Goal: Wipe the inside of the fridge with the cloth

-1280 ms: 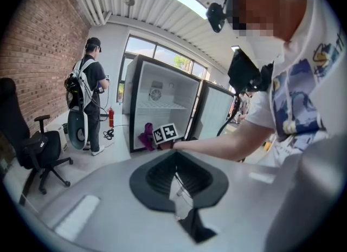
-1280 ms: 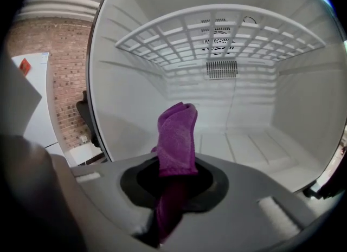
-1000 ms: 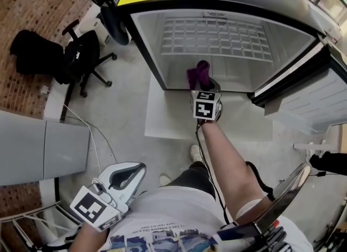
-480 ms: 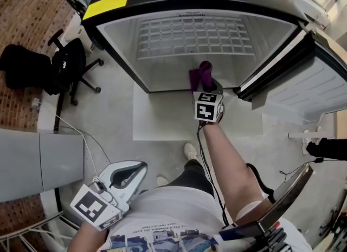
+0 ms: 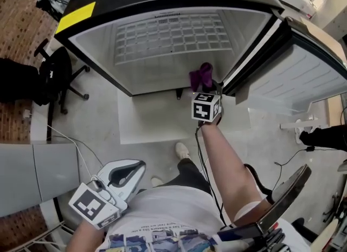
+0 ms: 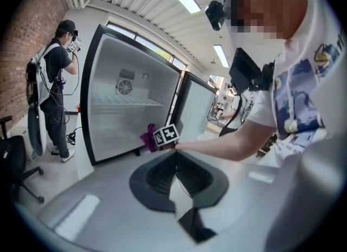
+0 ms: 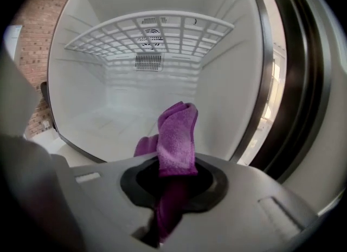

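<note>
The fridge (image 5: 162,7) stands open with a white, bare interior (image 7: 135,104) and one wire shelf (image 5: 168,37) across it. My right gripper (image 5: 206,96) is held out at the fridge's lower right front edge, shut on a purple cloth (image 5: 200,76) that sticks up from its jaws toward the opening. In the right gripper view the cloth (image 7: 176,142) stands folded just outside the cavity, near the right wall. My left gripper (image 5: 122,178) hangs low by my body, away from the fridge, its jaws together with nothing between them.
The fridge door (image 5: 303,77) swings open to the right. A black office chair (image 5: 54,75) stands left of the fridge, by a brick wall. A person (image 6: 54,99) stands beside the fridge's left side in the left gripper view. A cable (image 5: 81,148) trails across the grey floor.
The head view has shifted, so the fridge now lies further left and more of its inside shows. My right gripper with the cloth stays at the lower right front edge. The left gripper is still.
</note>
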`<state>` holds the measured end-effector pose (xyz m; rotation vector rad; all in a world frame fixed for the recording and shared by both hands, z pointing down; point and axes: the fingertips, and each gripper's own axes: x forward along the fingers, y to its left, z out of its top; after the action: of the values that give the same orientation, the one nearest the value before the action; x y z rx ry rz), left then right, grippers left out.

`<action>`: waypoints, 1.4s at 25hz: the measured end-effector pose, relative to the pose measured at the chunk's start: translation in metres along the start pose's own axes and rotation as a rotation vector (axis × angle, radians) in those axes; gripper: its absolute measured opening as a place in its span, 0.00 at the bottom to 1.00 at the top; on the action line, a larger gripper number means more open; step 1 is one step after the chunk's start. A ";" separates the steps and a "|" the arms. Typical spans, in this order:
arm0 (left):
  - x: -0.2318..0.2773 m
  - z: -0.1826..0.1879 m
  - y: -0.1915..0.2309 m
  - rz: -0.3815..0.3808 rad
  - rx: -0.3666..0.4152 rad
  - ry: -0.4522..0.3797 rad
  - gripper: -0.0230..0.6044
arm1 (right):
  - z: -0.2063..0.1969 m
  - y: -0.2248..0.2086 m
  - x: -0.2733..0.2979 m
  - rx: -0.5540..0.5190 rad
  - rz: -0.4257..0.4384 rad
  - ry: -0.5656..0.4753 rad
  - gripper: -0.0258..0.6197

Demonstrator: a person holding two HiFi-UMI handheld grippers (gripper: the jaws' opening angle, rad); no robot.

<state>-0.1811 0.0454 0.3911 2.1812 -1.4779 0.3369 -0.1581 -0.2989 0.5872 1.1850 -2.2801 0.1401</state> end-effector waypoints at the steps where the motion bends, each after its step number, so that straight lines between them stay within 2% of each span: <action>1: 0.002 0.000 -0.001 -0.005 0.001 0.001 0.05 | -0.002 -0.005 -0.001 0.008 -0.011 0.006 0.12; 8: 0.019 0.005 -0.006 -0.030 0.009 0.006 0.05 | -0.016 -0.036 -0.008 0.120 -0.064 0.042 0.12; 18: 0.049 0.024 -0.009 -0.038 0.012 -0.024 0.05 | -0.027 -0.038 -0.020 0.275 -0.013 0.071 0.12; 22: 0.062 0.029 -0.010 -0.035 0.013 -0.027 0.05 | -0.036 -0.043 -0.025 0.281 0.009 0.087 0.12; 30: 0.076 0.044 -0.013 -0.051 0.042 -0.066 0.05 | -0.050 -0.040 -0.060 0.226 0.101 0.107 0.12; 35: 0.062 0.049 -0.024 -0.097 0.091 -0.097 0.05 | -0.047 -0.030 -0.106 0.193 0.171 0.056 0.12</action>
<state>-0.1384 -0.0227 0.3714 2.3625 -1.4266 0.2736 -0.0664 -0.2250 0.5665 1.0631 -2.3571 0.4613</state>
